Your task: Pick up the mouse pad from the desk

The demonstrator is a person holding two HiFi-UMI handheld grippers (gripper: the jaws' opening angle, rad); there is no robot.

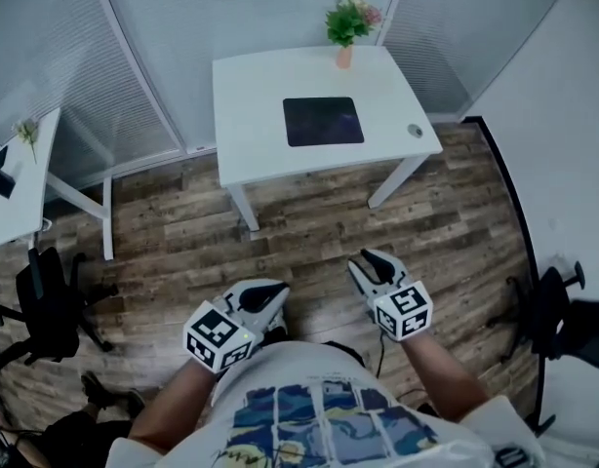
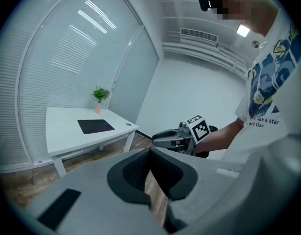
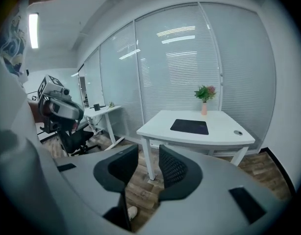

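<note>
A black mouse pad (image 1: pixel 323 122) lies flat in the middle of a white desk (image 1: pixel 251 115) across the room. I stand well short of the desk, on the wooden floor. Both grippers are held low in front of the person's body and point toward it. My left gripper (image 1: pixel 272 295) has its jaw tips together with nothing in them (image 2: pixel 150 153). My right gripper (image 1: pixel 368 261) stands open, with a clear gap between its pads and only floor behind (image 3: pixel 148 153). The mouse pad (image 2: pixel 95 126) (image 3: pixel 189 126) shows far ahead in both gripper views.
A small plant in a pink pot (image 1: pixel 346 27) stands at the desk's far edge. A small round object (image 1: pixel 415 131) lies near its right corner. A second white desk (image 1: pixel 12 203) and a black chair (image 1: pixel 46 305) are at left, another chair (image 1: pixel 558 320) at right. Blinded glass walls stand behind the desk.
</note>
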